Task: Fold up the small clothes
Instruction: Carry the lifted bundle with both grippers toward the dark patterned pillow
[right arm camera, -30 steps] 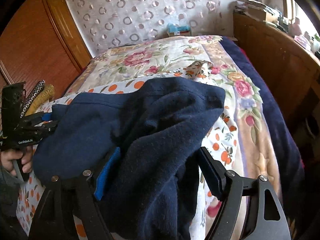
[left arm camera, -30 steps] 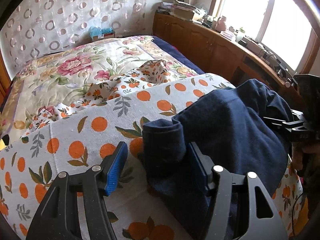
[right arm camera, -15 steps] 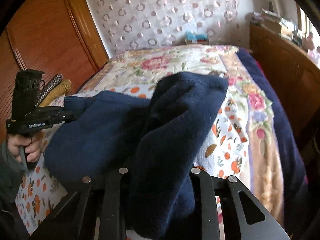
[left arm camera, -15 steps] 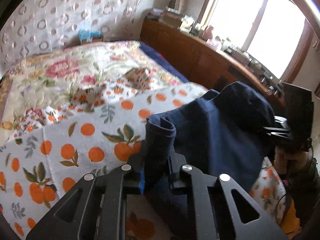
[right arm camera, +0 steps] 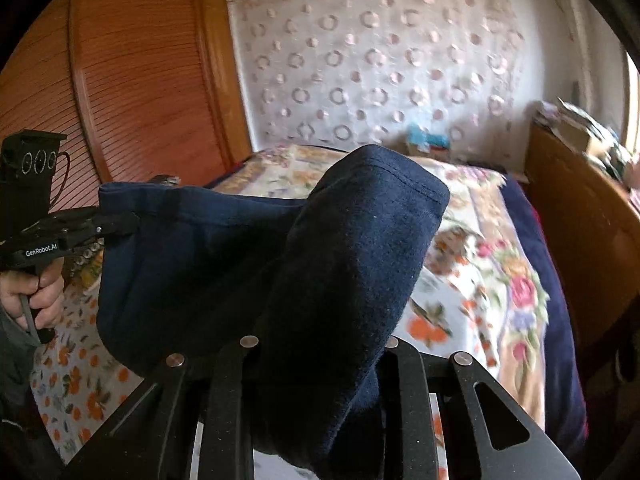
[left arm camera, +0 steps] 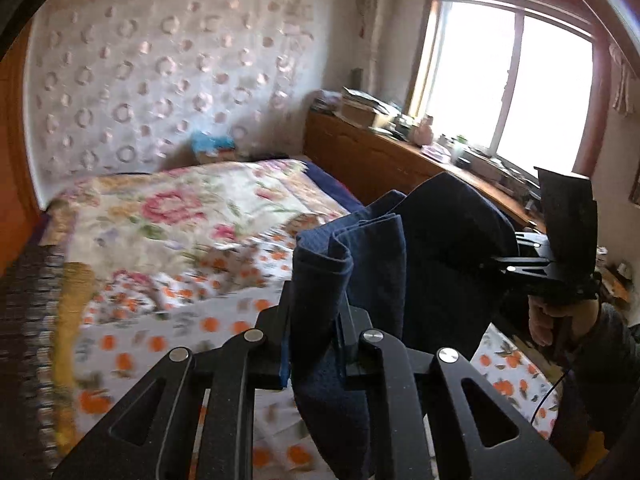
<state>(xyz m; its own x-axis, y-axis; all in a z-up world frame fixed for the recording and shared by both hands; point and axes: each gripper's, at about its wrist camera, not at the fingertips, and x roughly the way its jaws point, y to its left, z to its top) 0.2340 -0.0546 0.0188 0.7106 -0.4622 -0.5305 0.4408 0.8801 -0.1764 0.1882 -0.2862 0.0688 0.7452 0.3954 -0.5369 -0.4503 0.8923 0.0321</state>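
A dark navy garment (left arm camera: 436,256) hangs in the air between both grippers, above the bed. My left gripper (left arm camera: 312,340) is shut on one bunched corner of it. My right gripper (right arm camera: 320,356) is shut on the other end, where the thick navy cloth (right arm camera: 352,264) drapes over the jaws and hides them. The right gripper also shows at the right of the left wrist view (left arm camera: 520,268), and the left gripper at the left of the right wrist view (right arm camera: 116,220), each pinching the cloth's edge.
Below lies the bed with an orange-print cover (left arm camera: 168,332) and a floral quilt (left arm camera: 172,208). A wooden cabinet (left arm camera: 384,164) with clutter runs under the window at the right. A wooden slatted wardrobe (right arm camera: 132,80) stands at the left.
Both grippers closed on the navy garment and lifted it up off the bed. The views now tilt up toward the wall and window.
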